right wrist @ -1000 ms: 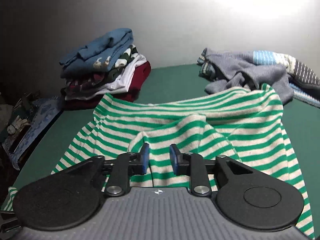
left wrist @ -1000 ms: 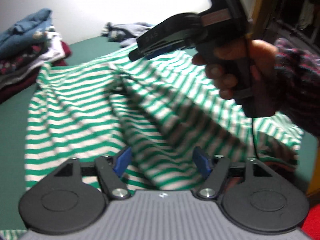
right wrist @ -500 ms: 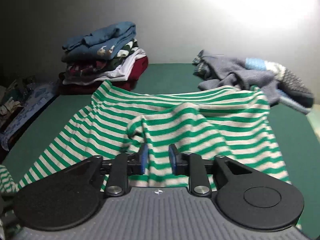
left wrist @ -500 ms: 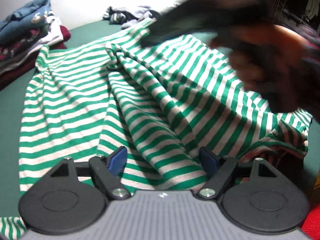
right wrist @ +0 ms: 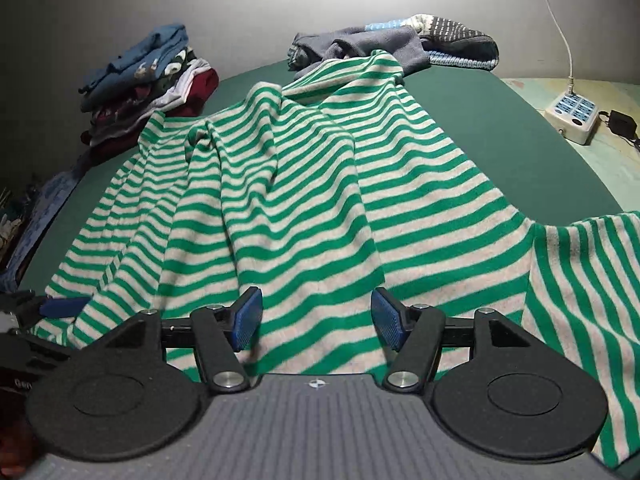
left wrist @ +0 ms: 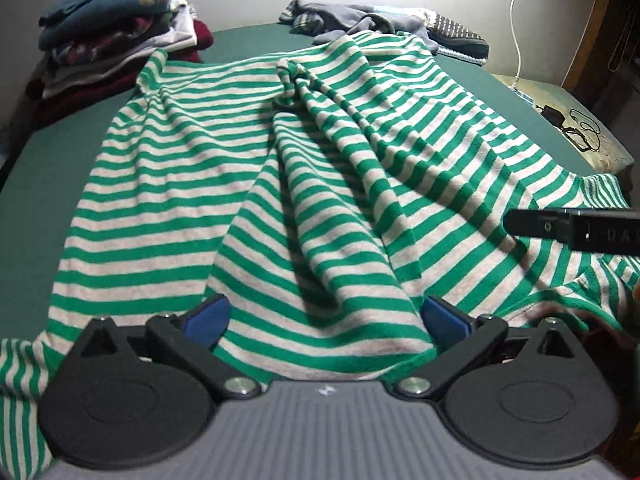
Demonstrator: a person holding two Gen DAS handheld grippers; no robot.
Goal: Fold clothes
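**Both grippers poised at the near hem**

The striped shirt sprawls rumpled across the green table, long axis running from bottom to top of frame. Left gripper and right gripper both gape wide, empty, side by side over the near edge.

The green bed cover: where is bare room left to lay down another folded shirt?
Bare green cover lies right of the striped shirt, up to the power strip. A smaller patch sits between the folded stack and the grey heap. The middle is all shirt.
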